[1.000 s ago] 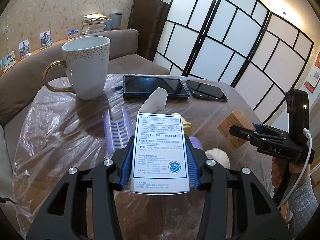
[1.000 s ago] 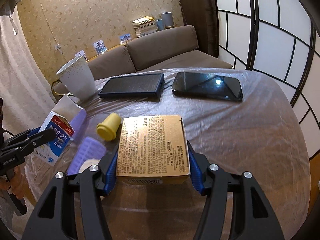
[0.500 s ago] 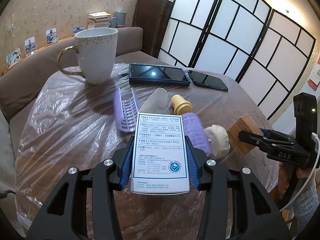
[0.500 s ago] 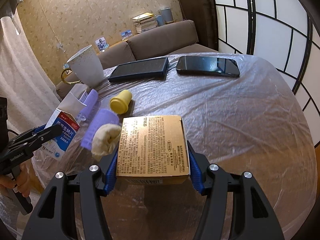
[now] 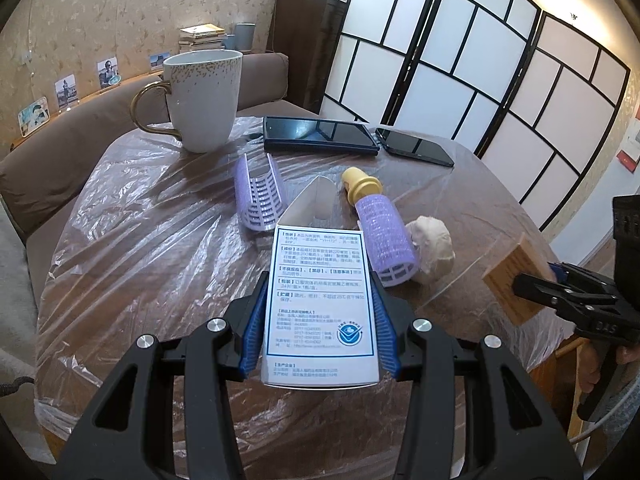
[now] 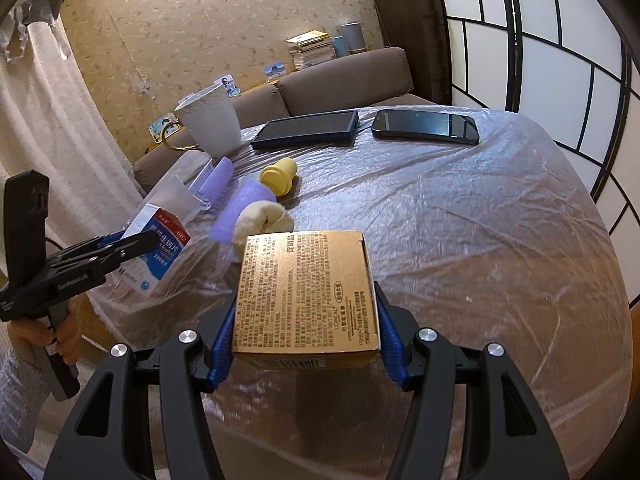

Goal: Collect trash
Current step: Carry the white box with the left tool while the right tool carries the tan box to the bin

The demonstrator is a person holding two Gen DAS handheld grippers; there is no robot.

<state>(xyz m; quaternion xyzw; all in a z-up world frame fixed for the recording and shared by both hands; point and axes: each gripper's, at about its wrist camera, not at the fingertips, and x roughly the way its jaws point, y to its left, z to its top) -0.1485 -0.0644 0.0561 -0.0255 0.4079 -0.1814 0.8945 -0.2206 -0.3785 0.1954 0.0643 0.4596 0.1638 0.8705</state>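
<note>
Behind the white medicine box (image 5: 320,304) pinched in the left hand-held gripper (image 5: 319,330), table is hidden; right hand-held gripper (image 6: 306,330) clamps a gold carton (image 6: 306,296).

A home living room. A round table (image 6: 480,216) under clear plastic sheeting is the centre of it. Behind the table runs a brown fabric sofa (image 6: 344,76), with small photo cards (image 5: 66,90) and a stack of books (image 6: 312,50) on the ledge behind its backrest. Patterned beige wallpaper (image 6: 200,12) covers the wall beyond. Right of the table stands a black-framed white-panel folding screen (image 5: 472,68); a dark wooden cabinet (image 5: 304,44) fills the far corner.
</note>
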